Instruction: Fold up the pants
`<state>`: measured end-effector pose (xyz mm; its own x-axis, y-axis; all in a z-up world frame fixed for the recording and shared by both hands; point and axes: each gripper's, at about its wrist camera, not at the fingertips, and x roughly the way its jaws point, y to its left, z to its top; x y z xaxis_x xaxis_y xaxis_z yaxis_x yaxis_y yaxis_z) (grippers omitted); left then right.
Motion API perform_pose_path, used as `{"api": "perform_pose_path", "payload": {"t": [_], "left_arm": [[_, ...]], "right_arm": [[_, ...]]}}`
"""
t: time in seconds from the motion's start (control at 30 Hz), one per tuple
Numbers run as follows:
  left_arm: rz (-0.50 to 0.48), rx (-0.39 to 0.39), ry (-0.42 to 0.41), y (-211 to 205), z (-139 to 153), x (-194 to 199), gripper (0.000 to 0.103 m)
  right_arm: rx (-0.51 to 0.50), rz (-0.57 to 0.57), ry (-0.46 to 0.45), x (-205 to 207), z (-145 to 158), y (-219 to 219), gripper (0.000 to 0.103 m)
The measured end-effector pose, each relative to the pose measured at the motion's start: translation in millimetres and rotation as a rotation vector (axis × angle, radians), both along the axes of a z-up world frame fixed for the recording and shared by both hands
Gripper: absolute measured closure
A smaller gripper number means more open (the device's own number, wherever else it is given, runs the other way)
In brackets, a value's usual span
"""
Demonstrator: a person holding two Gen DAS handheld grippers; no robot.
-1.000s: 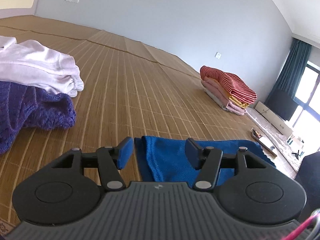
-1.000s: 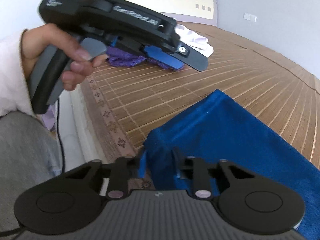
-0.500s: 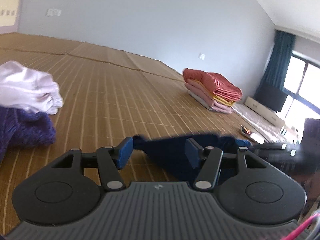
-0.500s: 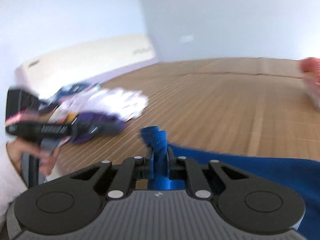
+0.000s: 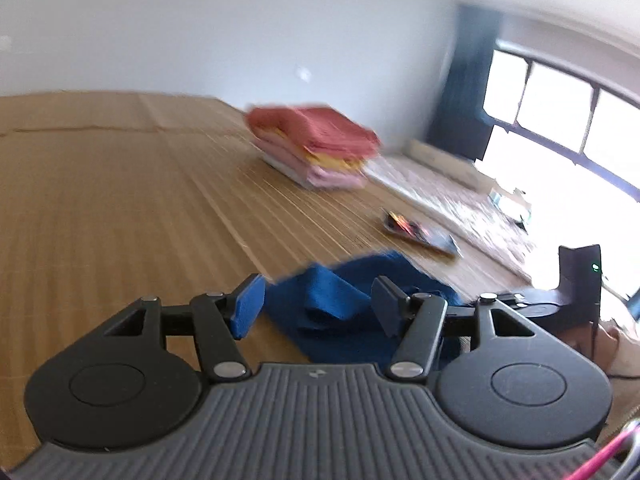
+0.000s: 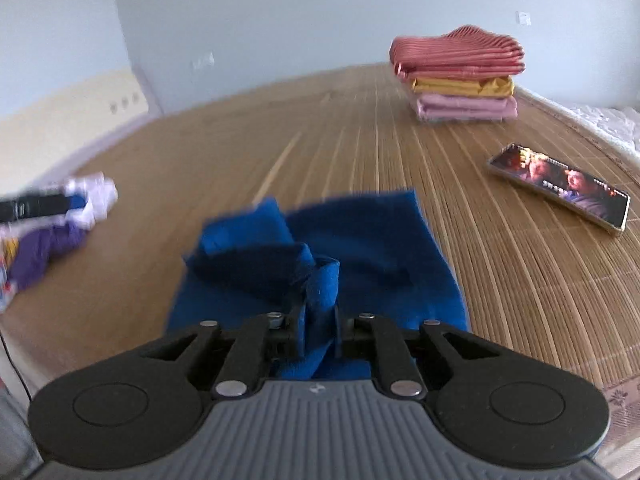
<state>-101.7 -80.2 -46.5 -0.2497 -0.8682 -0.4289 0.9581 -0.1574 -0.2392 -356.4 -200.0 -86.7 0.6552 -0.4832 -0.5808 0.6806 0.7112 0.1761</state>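
The blue pants [image 6: 372, 256] lie bunched on the bamboo mat [image 6: 500, 264], partly doubled over on themselves. My right gripper [image 6: 318, 326] is shut on a gathered fold of the blue pants at their near edge, lifting it off the mat. In the left wrist view the blue pants [image 5: 340, 300] show beyond my left gripper [image 5: 316, 306], which is open with nothing between its fingers and hovers just above the cloth. The other gripper's black body [image 5: 560, 300] sits at the right edge of that view.
A stack of folded red, yellow and pink clothes [image 6: 460, 76] stands at the far right of the mat. A phone [image 6: 560, 188] with a lit screen lies to the right of the pants. Loose purple and white clothes [image 6: 52, 232] lie at the left. A window [image 5: 560, 120] is beyond the mat.
My right gripper closed on the pants' edge and carried it across, doubling the cloth over. Both views swung right toward the folded stack. The left gripper stayed open.
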Motion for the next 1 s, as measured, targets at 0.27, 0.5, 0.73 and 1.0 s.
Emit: {"api": "perform_pose_path", "payload": {"t": [0.27,0.5,0.73,1.0], "left_arm": [[-0.121,0.122,-0.077,-43,-37,-56,0.037],[-0.080,0.166,-0.123,-53,-66,-63,0.037],[-0.105,0.149,-0.178,-44,-72,-62,0.034],[-0.118,0.143,-0.202,-44,-76,-65,0.029]], "right_arm": [[-0.125,0.063,0.049,-11,20,2,0.072],[-0.315,0.292,0.108,19,35,11,0.048],[-0.384,0.503,0.303,82,10,6,0.061],[-0.314,0.365,0.266,81,11,-25,0.093]]}}
